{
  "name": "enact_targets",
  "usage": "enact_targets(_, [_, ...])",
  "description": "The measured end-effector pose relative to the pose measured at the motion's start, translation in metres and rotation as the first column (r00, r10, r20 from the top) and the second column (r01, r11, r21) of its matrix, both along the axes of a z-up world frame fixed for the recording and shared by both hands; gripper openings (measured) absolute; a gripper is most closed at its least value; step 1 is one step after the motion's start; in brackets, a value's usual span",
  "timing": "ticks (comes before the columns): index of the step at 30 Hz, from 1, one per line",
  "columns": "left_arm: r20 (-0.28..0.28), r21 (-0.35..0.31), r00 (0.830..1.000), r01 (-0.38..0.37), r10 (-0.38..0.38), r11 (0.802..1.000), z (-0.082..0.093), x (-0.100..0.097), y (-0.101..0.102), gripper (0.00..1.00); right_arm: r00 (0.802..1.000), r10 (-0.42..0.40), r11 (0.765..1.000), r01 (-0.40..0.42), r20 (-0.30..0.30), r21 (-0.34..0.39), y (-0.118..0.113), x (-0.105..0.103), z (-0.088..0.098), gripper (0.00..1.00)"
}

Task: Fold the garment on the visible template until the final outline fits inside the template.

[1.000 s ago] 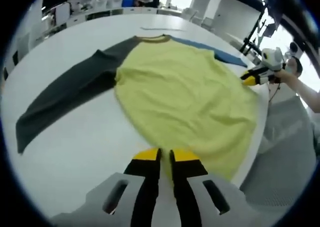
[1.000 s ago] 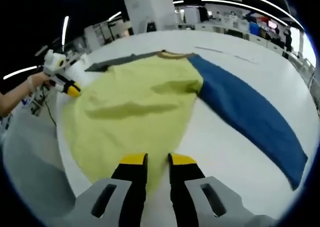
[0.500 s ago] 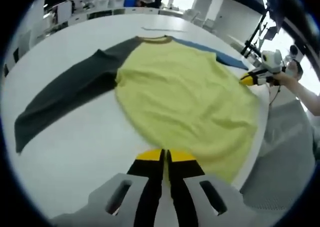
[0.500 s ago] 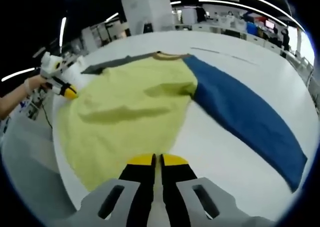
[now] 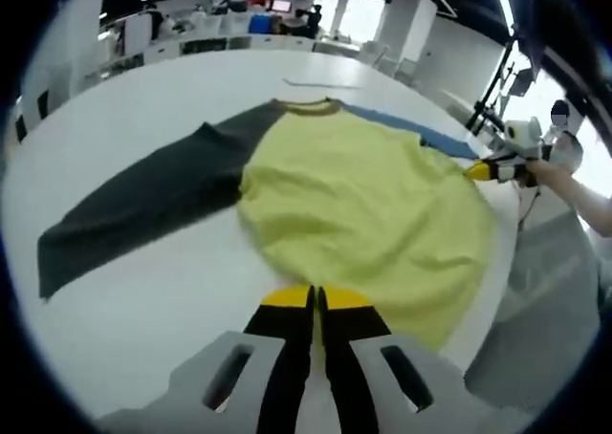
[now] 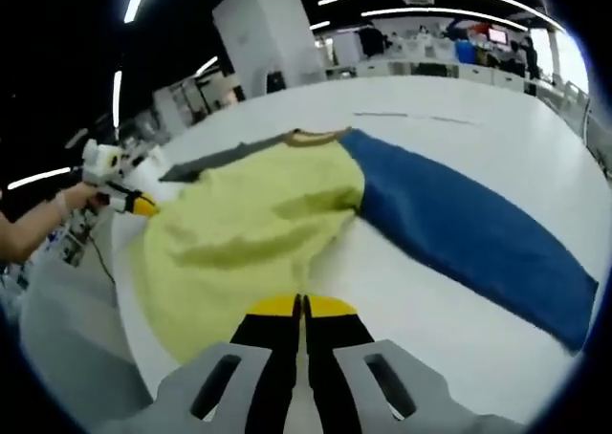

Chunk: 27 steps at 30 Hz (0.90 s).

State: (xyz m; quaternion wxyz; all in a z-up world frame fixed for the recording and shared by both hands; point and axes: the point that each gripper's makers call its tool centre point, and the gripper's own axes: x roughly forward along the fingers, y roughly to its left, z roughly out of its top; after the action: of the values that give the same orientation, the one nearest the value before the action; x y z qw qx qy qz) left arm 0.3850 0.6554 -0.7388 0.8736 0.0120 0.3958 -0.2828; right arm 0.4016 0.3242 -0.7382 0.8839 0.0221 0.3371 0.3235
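Lifted yellow hem rumples garment (image 6: 258, 233) since earlier.

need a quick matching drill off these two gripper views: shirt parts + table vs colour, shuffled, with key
Column 1:
1. shirt body
2. long sleeve lying to the right in the right gripper view
3. long sleeve lying to the left in the left gripper view
4. table

Column 2:
A. dark grey
B. white
C. yellow
D. blue

Pairs: 1-C, 2-D, 3-A, 4-B
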Motion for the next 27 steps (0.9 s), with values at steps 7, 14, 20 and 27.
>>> enact_targets(7, [0.076,0.006,0.996,-0.054,0.053,0.999,0.012,0.022,0.009,0.00,1.000,0.001,1.000,0.000,0.032,-0.026,0.004,0.012,0.007,0.02])
enact_targets(14, [0.142,-0.013,0.984,-0.111,0.111,0.994,0.024,0.047,0.016,0.00,0.997,-0.006,0.999,0.009,0.083,-0.036,0.009,0.035,0.020,0.02])
enact_targets(20, [0.171,-0.008,0.976,-0.135,0.134,0.991,0.024,0.062,0.018,0.00,0.993,-0.005,0.999,0.011,0.114,-0.050,0.011,0.054,0.028,0.02])
enact_targets(27, [0.193,-0.030,0.963,-0.186,0.188,0.982,0.024,0.079,0.024,0.00,0.989,0.015,0.994,0.001,0.147,-0.107,0.013,0.077,0.030,0.02])
